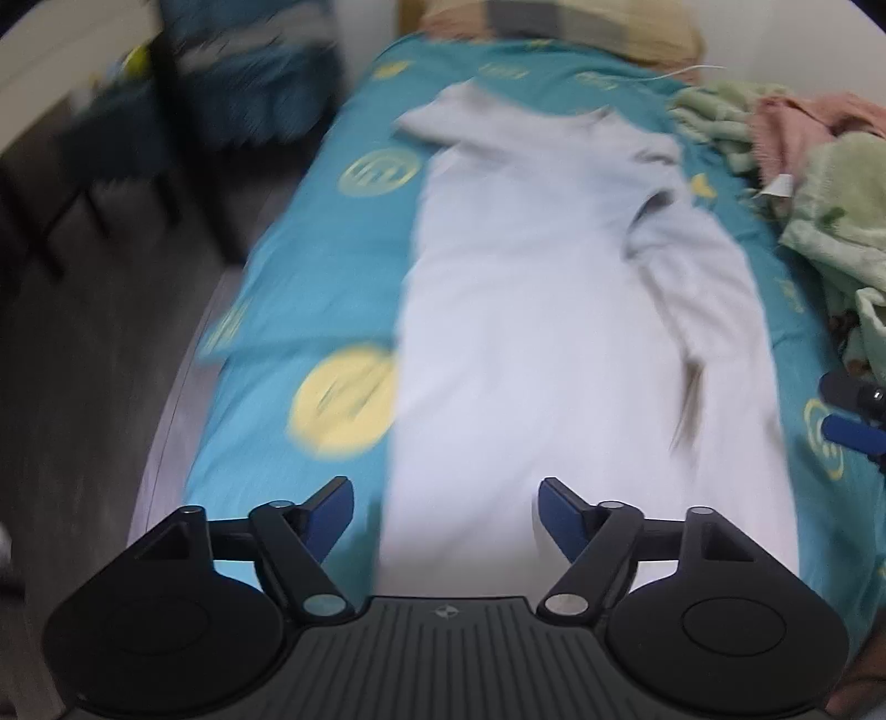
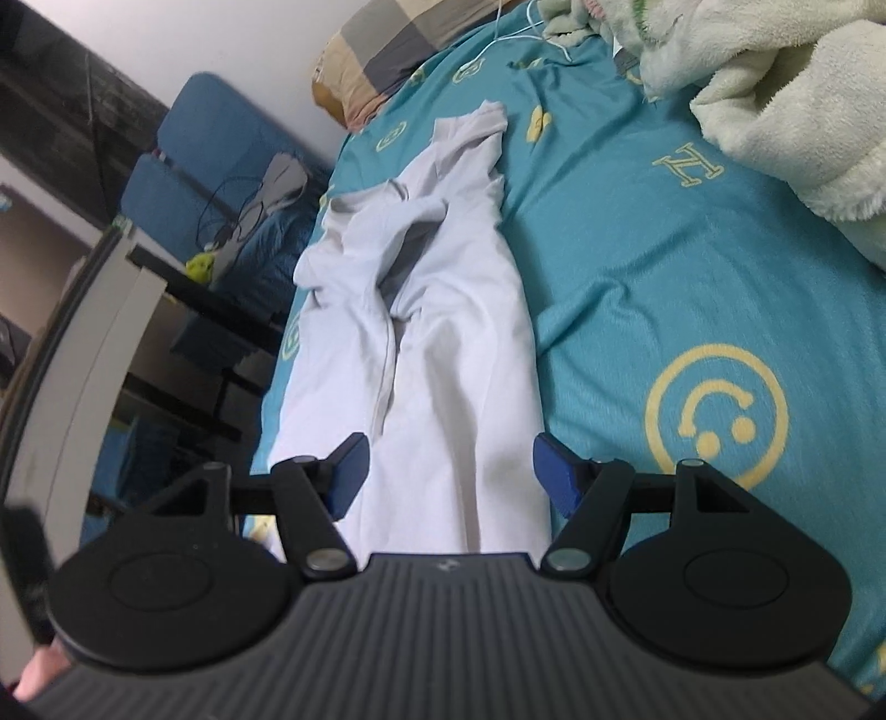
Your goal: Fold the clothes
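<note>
A white long-sleeved garment [image 1: 531, 310] lies lengthwise on the teal bed sheet [image 1: 310, 260], with a sleeve folded over its right side. My left gripper [image 1: 446, 512] is open and empty, above the garment's near end. In the right wrist view the same garment [image 2: 443, 354] lies with sleeves bunched near its middle. My right gripper [image 2: 446, 471] is open and empty over the garment's near end. The right gripper's blue fingers also show at the left wrist view's right edge [image 1: 853, 412]. The left wrist view is motion-blurred.
A pile of green and pink towels or blankets [image 1: 808, 183] lies on the bed's right side, also in the right wrist view [image 2: 775, 99]. A checked pillow [image 2: 398, 50] sits at the head. A dark desk and blue chair [image 2: 210, 183] stand left of the bed.
</note>
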